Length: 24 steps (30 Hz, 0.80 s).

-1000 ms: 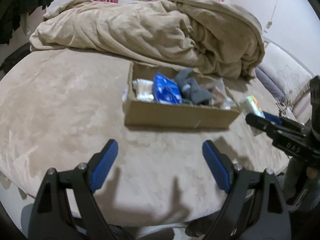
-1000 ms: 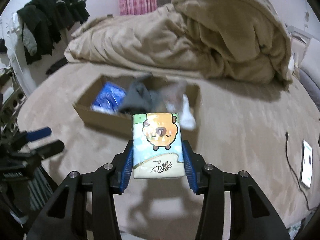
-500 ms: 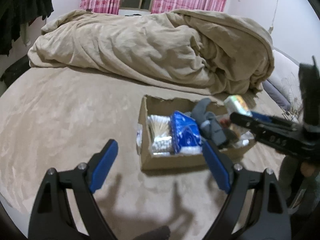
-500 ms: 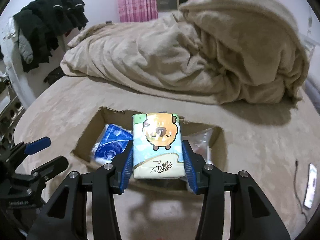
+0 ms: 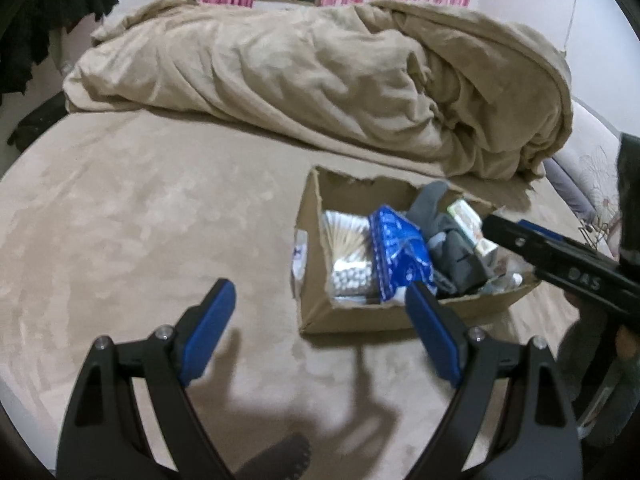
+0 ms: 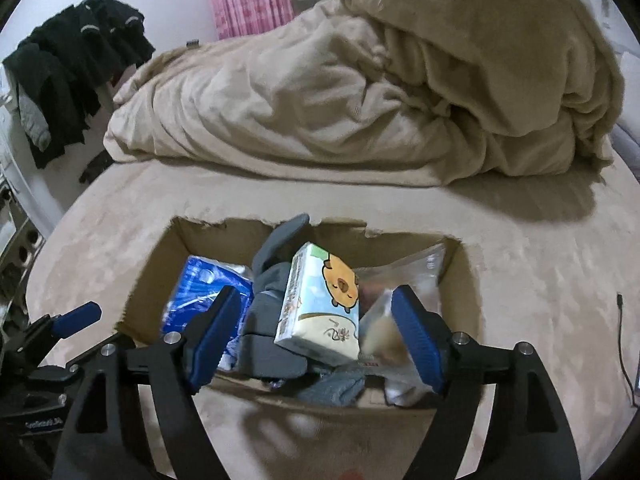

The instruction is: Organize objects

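Left gripper [image 5: 320, 328] held with jaws wide and nothing between, waiting low before the cardboard box [image 6: 152, 276]. Right gripper [image 6: 316, 320] also spread wide above the box. Tissue pack [image 6: 320, 304] lay tilted on grey cloth [image 6: 272, 280], apparently just let go there. Printed: cartoon animal, brush characters, too blurred for reading.

A tan bed [image 5: 140, 220] carries a cardboard box [image 5: 360, 316] and a heaped blanket [image 5: 320, 80].
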### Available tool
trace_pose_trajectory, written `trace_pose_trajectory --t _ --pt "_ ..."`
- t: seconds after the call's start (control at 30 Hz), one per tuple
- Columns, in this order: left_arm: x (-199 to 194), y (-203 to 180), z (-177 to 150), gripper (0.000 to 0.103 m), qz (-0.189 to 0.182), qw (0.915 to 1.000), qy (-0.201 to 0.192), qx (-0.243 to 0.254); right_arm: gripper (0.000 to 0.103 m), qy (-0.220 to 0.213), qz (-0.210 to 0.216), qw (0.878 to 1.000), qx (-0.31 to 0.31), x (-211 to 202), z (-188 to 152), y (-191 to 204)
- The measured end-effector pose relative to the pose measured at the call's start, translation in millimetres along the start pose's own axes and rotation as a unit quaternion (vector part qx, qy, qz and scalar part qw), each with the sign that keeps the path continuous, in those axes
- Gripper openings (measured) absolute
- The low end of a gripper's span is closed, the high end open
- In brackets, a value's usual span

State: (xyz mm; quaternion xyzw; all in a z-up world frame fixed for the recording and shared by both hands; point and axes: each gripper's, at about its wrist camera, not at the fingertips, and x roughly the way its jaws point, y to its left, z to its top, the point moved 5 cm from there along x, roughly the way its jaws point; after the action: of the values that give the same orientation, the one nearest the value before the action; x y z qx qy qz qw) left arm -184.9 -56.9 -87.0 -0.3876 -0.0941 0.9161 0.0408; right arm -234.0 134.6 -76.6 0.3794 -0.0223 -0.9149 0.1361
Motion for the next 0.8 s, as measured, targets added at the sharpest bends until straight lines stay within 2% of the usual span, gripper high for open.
trace_pose_trajectory --t 0.2,0.53,0.8 --pt "-29.9 -4.5 -6.3 0.088 0.012 0.9999 -0.012 -0.004 0.081 -0.015 0.015 1.000 -0.006 -37.6 -6.1 9.7" --pt "-98.0 -28.6 -33.0 0.088 0.022 0.9992 -0.034 0.007 0.081 -0.027 0.028 0.999 -0.022 -104.4 -43.4 24.0" --pt "-120.9 -53.9 -59.5 0.088 0.017 0.9991 -0.026 0.028 0.081 -0.036 0.021 0.999 -0.025 -141.6 -76.5 24.1"
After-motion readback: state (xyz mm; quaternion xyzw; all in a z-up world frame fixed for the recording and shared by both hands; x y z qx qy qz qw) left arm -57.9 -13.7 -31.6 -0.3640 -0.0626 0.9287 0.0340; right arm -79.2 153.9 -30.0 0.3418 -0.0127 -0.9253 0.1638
